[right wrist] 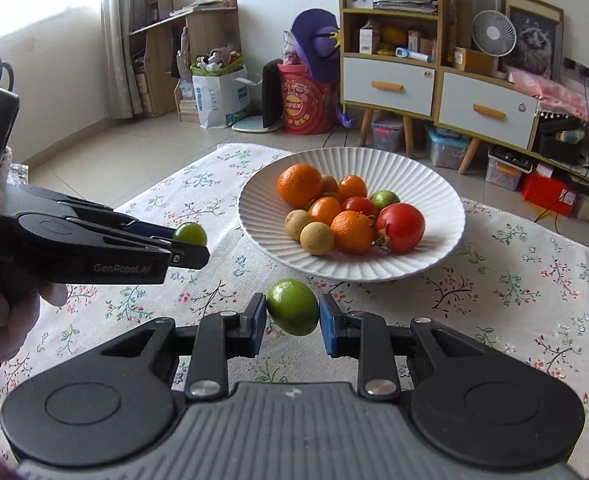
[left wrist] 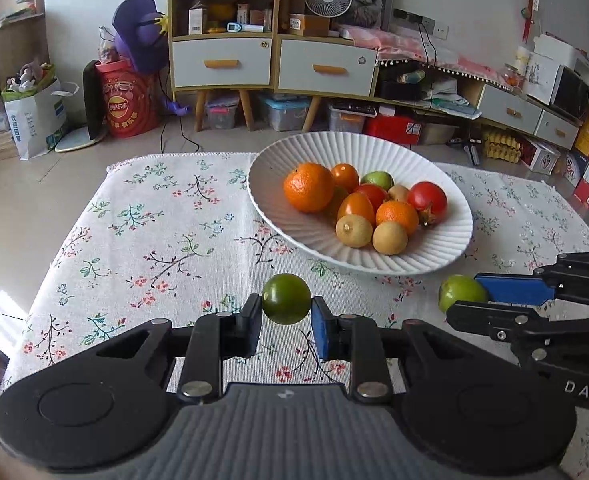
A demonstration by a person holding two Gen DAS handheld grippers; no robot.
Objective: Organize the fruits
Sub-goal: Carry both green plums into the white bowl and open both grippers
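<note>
My left gripper (left wrist: 286, 314) is shut on a dark green round fruit (left wrist: 286, 298), held above the floral tablecloth in front of the white ribbed bowl (left wrist: 294, 160). My right gripper (right wrist: 292, 318) is shut on a lighter green fruit (right wrist: 292, 306), also near the bowl's front rim. Each gripper shows in the other's view: the right gripper with its fruit (left wrist: 460, 292) at the right, the left gripper with its fruit (right wrist: 190, 234) at the left. The bowl (right wrist: 414, 172) holds several oranges, tomatoes, a green fruit and small brown fruits.
The low table is covered by a floral cloth (left wrist: 154, 240). Behind it stand a shelf cabinet with drawers (left wrist: 222, 60), a red snack bucket (left wrist: 124, 100), storage boxes and a low bench with clutter (left wrist: 434, 80).
</note>
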